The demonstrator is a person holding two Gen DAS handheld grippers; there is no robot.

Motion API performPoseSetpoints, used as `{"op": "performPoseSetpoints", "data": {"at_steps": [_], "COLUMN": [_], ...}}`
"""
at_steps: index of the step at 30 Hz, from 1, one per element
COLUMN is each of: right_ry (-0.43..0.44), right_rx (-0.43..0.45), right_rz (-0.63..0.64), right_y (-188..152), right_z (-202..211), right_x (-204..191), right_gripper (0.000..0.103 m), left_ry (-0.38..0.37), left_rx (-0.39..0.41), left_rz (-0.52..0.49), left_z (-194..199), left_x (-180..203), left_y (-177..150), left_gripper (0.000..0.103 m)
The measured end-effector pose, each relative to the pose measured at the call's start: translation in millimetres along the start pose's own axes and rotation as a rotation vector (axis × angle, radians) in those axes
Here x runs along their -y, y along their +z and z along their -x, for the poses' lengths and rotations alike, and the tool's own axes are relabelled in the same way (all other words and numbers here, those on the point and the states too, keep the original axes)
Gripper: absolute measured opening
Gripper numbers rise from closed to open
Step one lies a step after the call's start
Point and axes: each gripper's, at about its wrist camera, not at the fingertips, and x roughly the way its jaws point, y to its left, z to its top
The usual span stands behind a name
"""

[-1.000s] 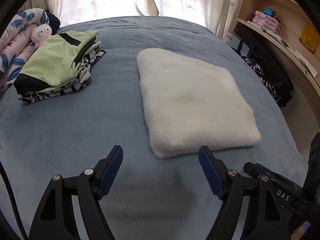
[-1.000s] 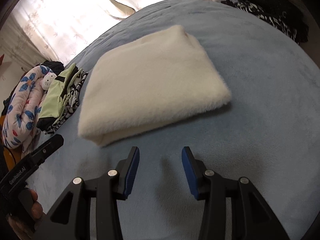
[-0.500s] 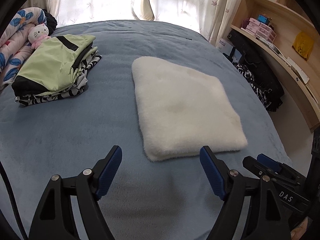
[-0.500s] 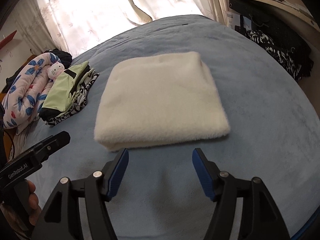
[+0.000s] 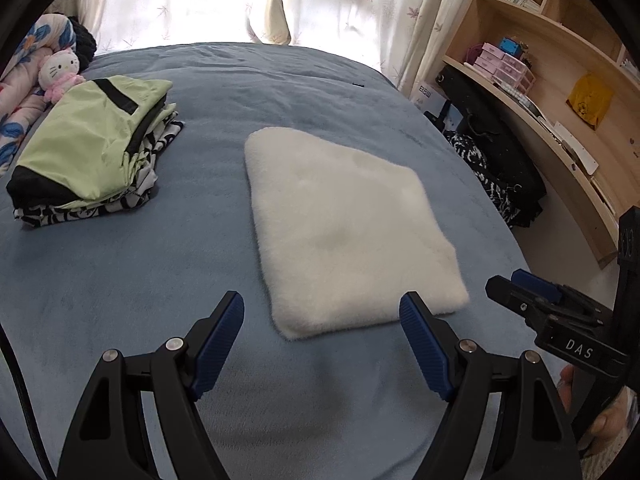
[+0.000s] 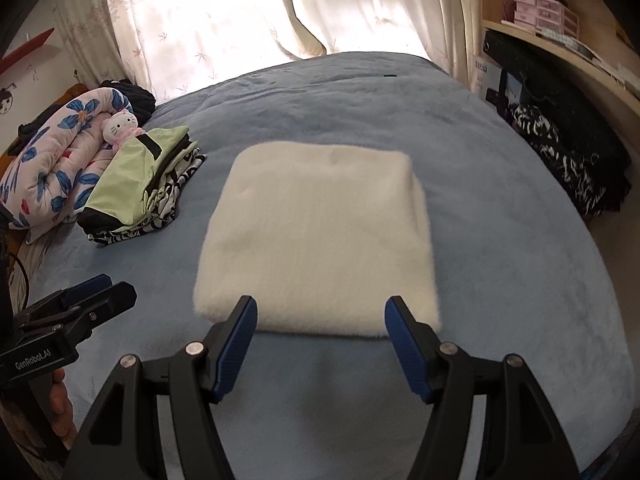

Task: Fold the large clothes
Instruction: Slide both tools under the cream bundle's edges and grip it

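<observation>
Left gripper (image 5: 321,334): black two-finger tongs with blue ribbed pads, jaws spread wide, nothing between them; bare bedcover shows in the gap. Right gripper (image 6: 321,338): same build, jaws parted a little less wide, also empty. Both point down at the near edge of the cloth without touching it.

Task item: a cream-white fluffy garment folded into a thick square (image 5: 344,224), lying flat near the middle of the bed, just beyond both sets of fingertips. Edges look even, no sleeve or loose flap showing.

Step, as judged: this piece looks finished and let go. Likely next is carrying it to the stack or fetching another item. Either calls for the two tongs to close on opposite near corners through all layers, so the plush bundle lifts without sliding open.

Stack: a folded pale-green garment with black trim on top of a black-and-white patterned one (image 6: 140,186), well apart from the cream square, toward the far left.

Surface: soft blue-grey fleece bedcover (image 5: 140,280), slightly dimpled. Beside the stack, a white cat plush toy in pink (image 6: 120,126) against a rolled floral quilt (image 6: 52,164). Sheer leaf-print curtains (image 6: 224,16) behind, strongly backlit. Curved wooden shelving (image 5: 560,120) on the right, dark clothing heaped below it.
</observation>
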Motion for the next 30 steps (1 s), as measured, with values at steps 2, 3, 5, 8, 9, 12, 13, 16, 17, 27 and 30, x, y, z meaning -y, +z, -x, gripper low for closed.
{"op": "performPoseSetpoints", "data": {"at_steps": [2, 3, 5, 8, 9, 12, 13, 16, 17, 27, 30], "right_ry": [-0.008, -0.015, -0.028, -0.046, -0.041, -0.018, -0.015, -0.003, -0.001, 0.077, 0.110], "right_rx": [0.005, 0.010, 0.022, 0.025, 0.020, 0.011, 0.009, 0.005, 0.000, -0.104, -0.141], "right_rz": [0.015, 0.021, 0.027, 0.008, -0.004, -0.044, -0.058, -0.086, -0.097, -0.199, -0.233], "right_y": [10.2, 15.7, 26.6, 42.4, 47.1, 60.7, 65.4, 72.7, 74.6, 68.9, 63.8], "right_z": [3.3, 5.1, 7.6, 7.7, 7.2, 4.4, 2.3, -4.6, -8.5, -66.3, -84.9], "right_x": [2.9, 5.2, 11.0, 24.5, 30.2, 50.1, 58.2, 74.8, 80.6, 123.1, 135.1], "right_gripper": [0.069, 0.070, 0.072, 0.076, 0.077, 0.078, 0.078, 0.078, 0.079, 0.083, 0.083], "left_ry": [-0.010, -0.019, -0.034, -0.029, -0.013, 0.023, 0.029, 0.055, 0.063, 0.053, 0.044], "left_rx": [-0.010, -0.018, -0.033, -0.044, -0.045, -0.055, -0.063, -0.079, -0.083, -0.175, -0.202], "left_rz": [-0.001, 0.002, 0.005, 0.012, 0.009, 0.008, 0.014, 0.026, 0.025, 0.045, 0.055], "left_z": [-1.1, -2.2, -5.5, -10.7, -13.3, -24.7, -28.8, -43.8, -50.0, -114.2, -130.1], "left_x": [0.4, -0.2, -2.2, -7.5, -9.4, -14.4, -16.8, -21.4, -21.9, -24.7, -26.0], "left_y": [10.1, 16.7, 29.6, 46.2, 52.7, 67.2, 70.1, 78.0, 79.8, 77.1, 74.3], "left_gripper": [0.079, 0.079, 0.079, 0.079, 0.079, 0.079, 0.079, 0.079, 0.079, 0.079, 0.079]}}
